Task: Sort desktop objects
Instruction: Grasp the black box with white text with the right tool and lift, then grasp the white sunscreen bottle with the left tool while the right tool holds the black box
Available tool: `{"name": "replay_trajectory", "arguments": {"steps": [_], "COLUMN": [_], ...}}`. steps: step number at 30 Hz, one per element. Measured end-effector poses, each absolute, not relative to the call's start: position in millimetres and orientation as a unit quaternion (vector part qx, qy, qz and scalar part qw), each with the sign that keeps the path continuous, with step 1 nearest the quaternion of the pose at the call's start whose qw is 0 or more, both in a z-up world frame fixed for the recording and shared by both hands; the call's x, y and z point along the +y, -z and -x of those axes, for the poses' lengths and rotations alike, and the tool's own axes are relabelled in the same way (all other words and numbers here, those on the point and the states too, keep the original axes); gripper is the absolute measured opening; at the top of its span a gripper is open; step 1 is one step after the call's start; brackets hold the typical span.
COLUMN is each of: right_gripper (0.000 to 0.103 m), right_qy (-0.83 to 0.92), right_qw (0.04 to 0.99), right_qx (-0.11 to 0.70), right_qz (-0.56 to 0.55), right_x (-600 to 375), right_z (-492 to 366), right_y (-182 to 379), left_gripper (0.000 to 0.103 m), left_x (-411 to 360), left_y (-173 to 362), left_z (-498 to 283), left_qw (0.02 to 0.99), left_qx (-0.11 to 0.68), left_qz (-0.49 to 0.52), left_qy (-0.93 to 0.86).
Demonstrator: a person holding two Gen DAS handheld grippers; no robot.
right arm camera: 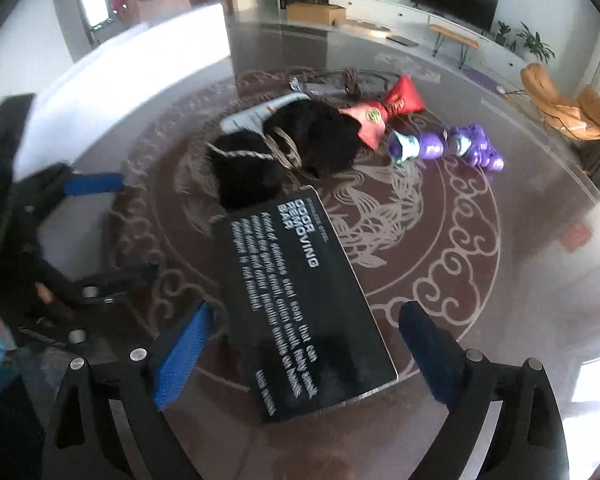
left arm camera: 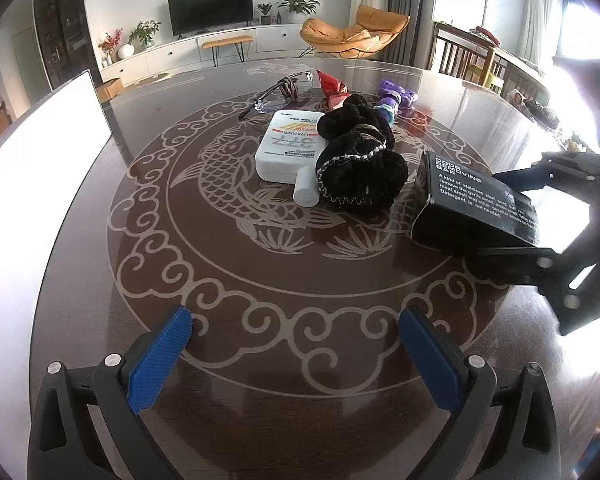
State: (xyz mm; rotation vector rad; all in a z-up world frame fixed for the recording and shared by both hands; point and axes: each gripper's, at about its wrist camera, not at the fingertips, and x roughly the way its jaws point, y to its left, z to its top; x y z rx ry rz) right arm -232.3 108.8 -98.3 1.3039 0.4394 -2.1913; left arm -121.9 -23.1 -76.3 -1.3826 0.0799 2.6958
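Note:
A black box printed "Odor Removing Bar" [right arm camera: 304, 300] lies on the round patterned table [left arm camera: 260, 280], between the wide-open fingers of my right gripper [right arm camera: 304, 344], which do not touch it. The box also shows in the left wrist view [left arm camera: 476, 204] with the right gripper around it. My left gripper [left arm camera: 296, 340] is open and empty over the near table. Mid-table lie a white sunscreen bottle [left arm camera: 290, 148], a black scrunchie [left arm camera: 360, 160], clear glasses [left arm camera: 280, 92], a red pouch [right arm camera: 384, 114] and a purple toy [right arm camera: 448, 146].
A white tray [left arm camera: 40, 140] stands along the table's left side, also in the right wrist view [right arm camera: 132, 68]. Beyond the table are a TV console, an orange lounge chair [left arm camera: 352, 32] and a wooden chair [left arm camera: 464, 54].

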Motion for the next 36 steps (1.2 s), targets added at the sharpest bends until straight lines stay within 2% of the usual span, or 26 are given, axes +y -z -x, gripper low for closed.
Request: {"name": "replay_trajectory", "arguments": {"steps": [2,4,6,10,14,15,17,18,23,25,29,32,34,36], "right_gripper": [0.082,0.062,0.06,0.06,0.06,0.061,0.075,0.087,0.095,0.103,0.103,0.103,0.103,0.103], "right_qy": [0.82,0.828,0.836,0.869,0.887,0.891,0.895,0.894,0.89,0.887,0.886,0.886,0.886,0.886], "right_qw": [0.277,0.27,0.258,0.15,0.08,0.075,0.08,0.08,0.084,0.082,0.085,0.085,0.085,0.085], "right_qx": [0.141,0.128,0.123,0.097,0.067,0.061,0.037,0.032,0.035,0.051,0.047,0.047,0.047,0.047], "right_qz": [-0.48,-0.474,-0.468,-0.462,-0.449,-0.444,-0.436,-0.439,-0.446,-0.452,-0.453,-0.453,-0.453,-0.453], "right_x": [106,102,100,129,170,176,185,187,189,180,180,180,180,180], "right_z": [236,236,235,219,190,184,176,176,178,179,179,179,178,178], "right_y": [100,101,102,103,104,105,108,108,110,112,114,114,114,114], "left_gripper": [0.103,0.103,0.103,0.103,0.103,0.103,0.103,0.103,0.103,0.103,0.103,0.103,0.103,0.089], "left_x": [-23,-23,-23,-23,-23,-23,-23,-23,-25,-34,-67,-78,-79,-69], "left_y": [76,76,76,76,76,76,76,76,77,73,44,30,33,46], "left_z": [122,122,122,122,122,122,122,122,122,121,137,174,200,229], "left_qw": [0.055,0.055,0.055,0.056,0.055,0.056,0.055,0.055,0.053,0.064,0.04,-0.028,-0.025,-0.001], "left_qx": [0.026,0.026,0.026,0.026,0.026,0.026,0.026,0.026,0.02,-0.014,-0.089,-0.055,-0.051,-0.035], "left_qz": [0.456,0.456,0.456,0.456,0.456,0.456,0.456,0.456,0.454,0.448,0.403,0.394,0.412,0.454], "left_qy": [-0.888,-0.888,-0.888,-0.888,-0.888,-0.888,-0.888,-0.888,-0.889,-0.892,-0.91,-0.917,-0.91,-0.89]}}
